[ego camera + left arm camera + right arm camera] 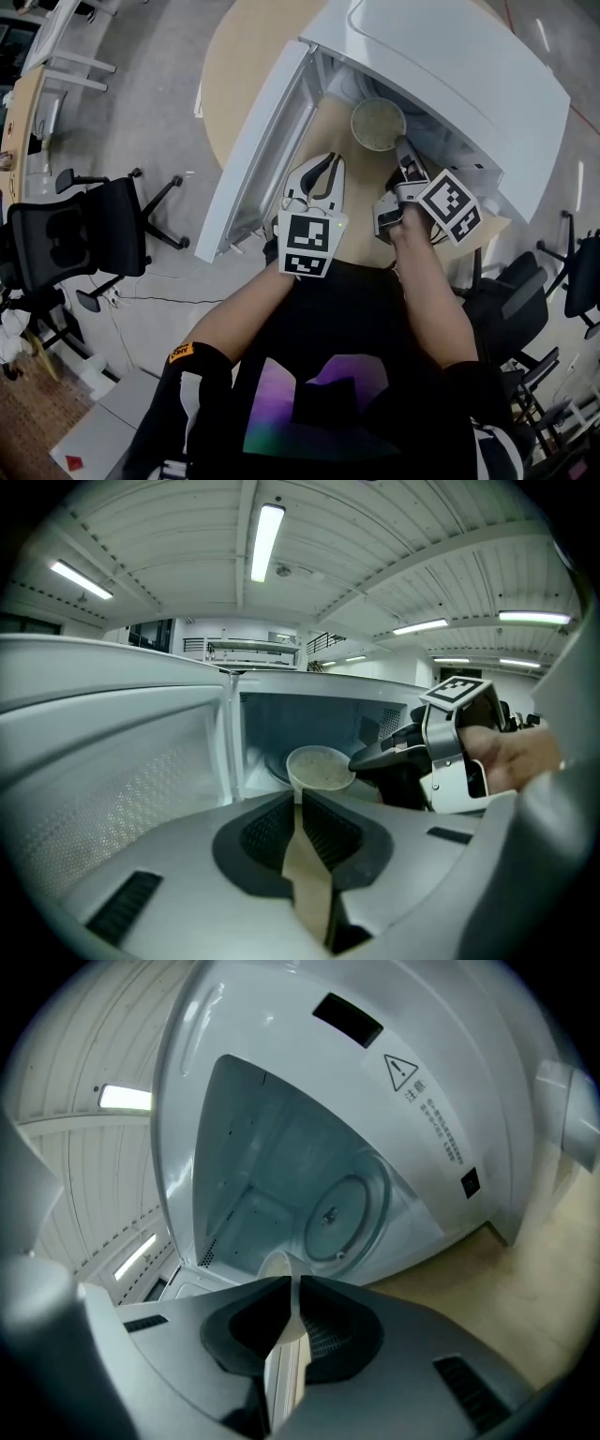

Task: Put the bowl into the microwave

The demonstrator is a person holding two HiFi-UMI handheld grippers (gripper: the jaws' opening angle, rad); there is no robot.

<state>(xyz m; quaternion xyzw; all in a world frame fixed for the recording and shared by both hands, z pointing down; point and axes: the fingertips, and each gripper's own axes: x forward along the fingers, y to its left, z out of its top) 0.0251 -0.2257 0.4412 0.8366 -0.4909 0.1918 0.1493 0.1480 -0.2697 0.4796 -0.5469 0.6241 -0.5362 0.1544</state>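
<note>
Door: the white microwave (pixel 450 66) stands on a round wooden table (pixel 234 66), and its door (pixel 258 155) is swung wide to 9 o'clock of the cavity. That step looks done.
Bowl: the small pale bowl (pixel 378 124), speckled beige inside, is held in the air at the mouth of the cavity. It is at 12 o'clock from the right gripper and resting on nothing.
Right gripper: the right gripper (pixel 401 150) has its jaws clamped on the bowl's near rim. Its own view shows the rim wall pinched between the pads.
Left gripper: the left gripper (pixel 330 161) has its jaws closed together on nothing. It is low at 7 o'clock from the bowl and apart from it.
Turntable: the glass turntable (pixel 342 1213) is bare, deep in the cavity at 1 o'clock from the pinched rim.
Done so far: as I judge it, the door is open and the bowl is grasped and brought to the opening.
Left to do: carry the bowl further in, set it on the turntable, open the jaws, and draw the gripper back out.
Unclear: I cannot tell whether the bowl's far edge has already crossed the sill.
</note>
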